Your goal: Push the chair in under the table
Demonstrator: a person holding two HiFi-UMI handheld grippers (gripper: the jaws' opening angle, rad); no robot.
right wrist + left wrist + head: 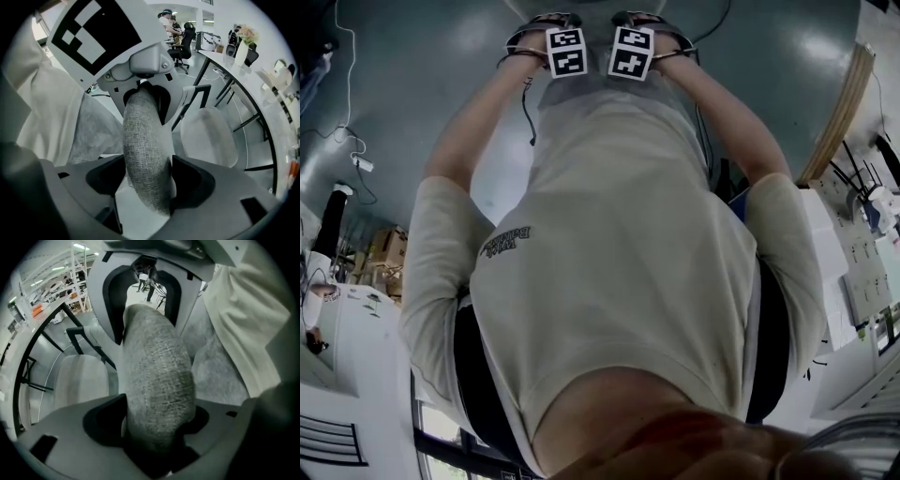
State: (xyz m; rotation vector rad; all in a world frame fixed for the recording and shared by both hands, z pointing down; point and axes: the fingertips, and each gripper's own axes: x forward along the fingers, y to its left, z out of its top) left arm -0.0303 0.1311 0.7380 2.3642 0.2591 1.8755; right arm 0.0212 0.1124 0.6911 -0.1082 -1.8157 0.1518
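- Left gripper point(158, 430): my jaws are spread to their widest, one on each side of the chair point(157, 376). They sit astride the rounded grey-fabric top edge of its back. I see no clamping.
- Right gripper point(147, 187): on the same edge, with the jaws likewise wide apart. The fabric lies against one jaw and a gap shows at the other. My two grippers face each other along the edge, close together.
- Shirt point(628, 234): mine, pale, hanging just beside the edge. More of the chair's grey fabric falls away on this side.
- Table point(255, 89): white, with a curved rim, on the far side of the edge from me and apart from it.
- Pale chair point(206, 136): stands near that rim.
- Floor point(422, 75): grey, showing open between the edge and the rim.
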